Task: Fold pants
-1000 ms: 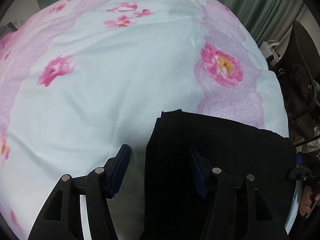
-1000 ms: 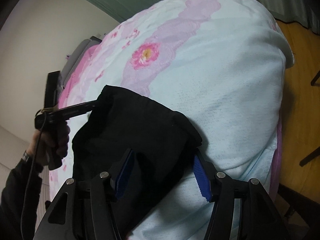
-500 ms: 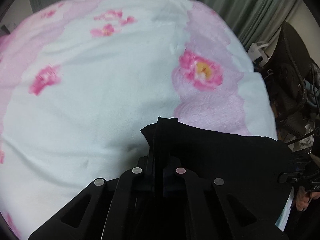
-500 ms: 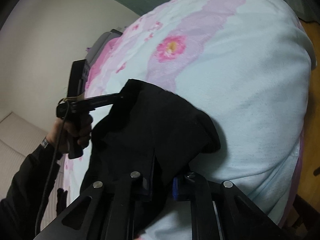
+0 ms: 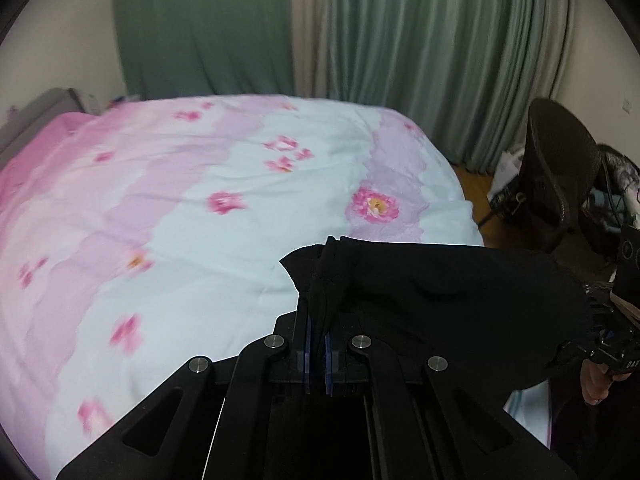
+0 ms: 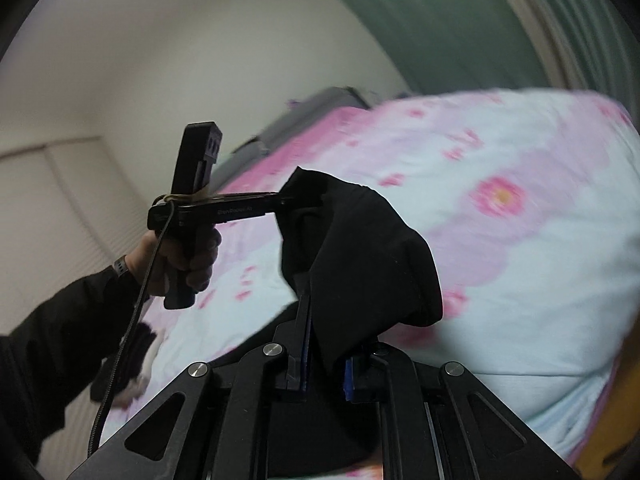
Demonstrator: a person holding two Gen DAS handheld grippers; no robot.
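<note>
The left wrist view looks forward and down along its gripper, close over a pale blue and pink flowered quilt, towards green pleated curtains. The right wrist view (rolled, so the room tilts) faces the quilt's head end; both share the bunched black cloth.

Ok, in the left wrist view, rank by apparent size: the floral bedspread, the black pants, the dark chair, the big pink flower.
1. Floral bedspread
2. Black pants, enlarged by nearness to the camera
3. Dark chair
4. Big pink flower
</note>
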